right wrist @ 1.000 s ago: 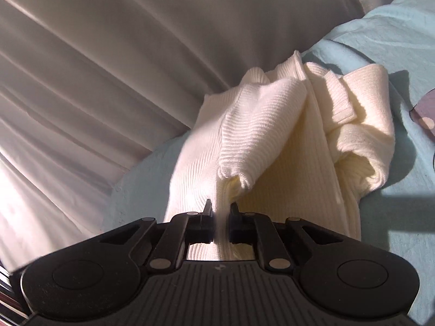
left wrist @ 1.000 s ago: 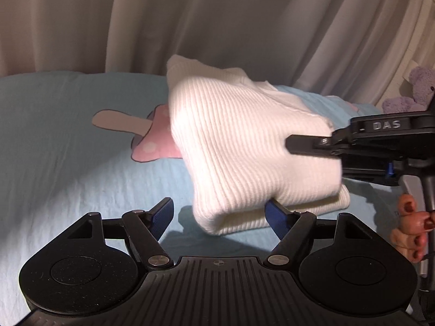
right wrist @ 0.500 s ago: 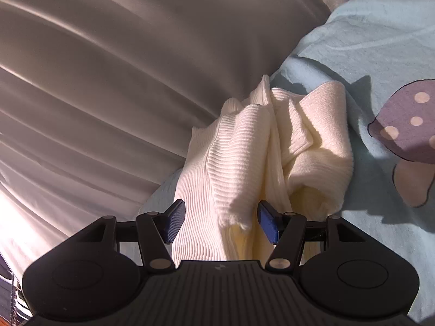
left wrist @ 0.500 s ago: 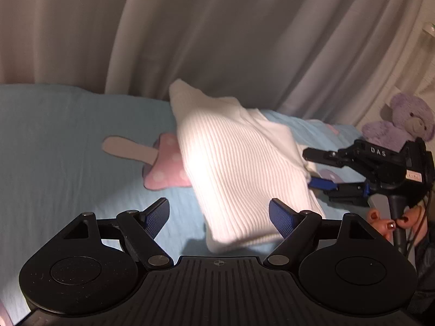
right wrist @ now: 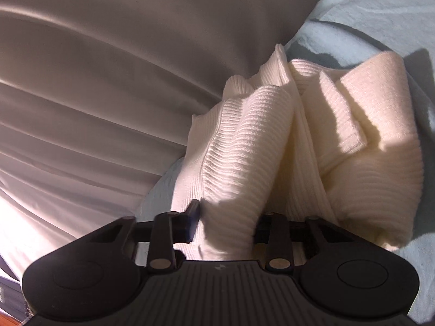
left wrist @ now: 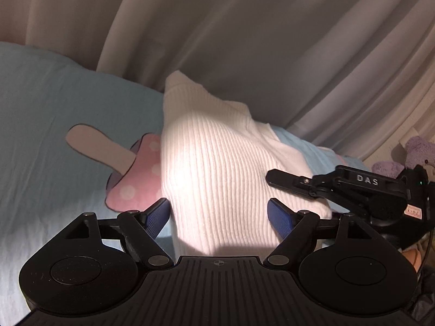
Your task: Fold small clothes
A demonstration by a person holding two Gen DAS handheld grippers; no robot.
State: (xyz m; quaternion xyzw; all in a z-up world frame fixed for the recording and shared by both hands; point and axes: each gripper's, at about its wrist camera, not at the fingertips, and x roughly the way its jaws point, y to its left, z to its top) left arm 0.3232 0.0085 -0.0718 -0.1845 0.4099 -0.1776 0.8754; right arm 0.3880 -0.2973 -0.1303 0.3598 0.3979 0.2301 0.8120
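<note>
- A home bedroom is indicated, most likely a child's.
- A soft surface covered with a light blue sheet [left wrist: 54,103] is seen; it creases and dips like bedding. The same sheet [right wrist: 380,8] is seen in the right wrist view.
- A pink, white-dotted mushroom motif [left wrist: 136,179] is printed on the sheet.
- Pale curtains [left wrist: 244,40] are hung in long folds directly behind the bed; the same drapery [right wrist: 108,81] fills the right wrist view.
- A purple plush toy [left wrist: 418,154] is placed at the far right edge.
- A cream ribbed knit garment [left wrist: 217,168] is laid on the bedding, consistent with household laundry.
</note>
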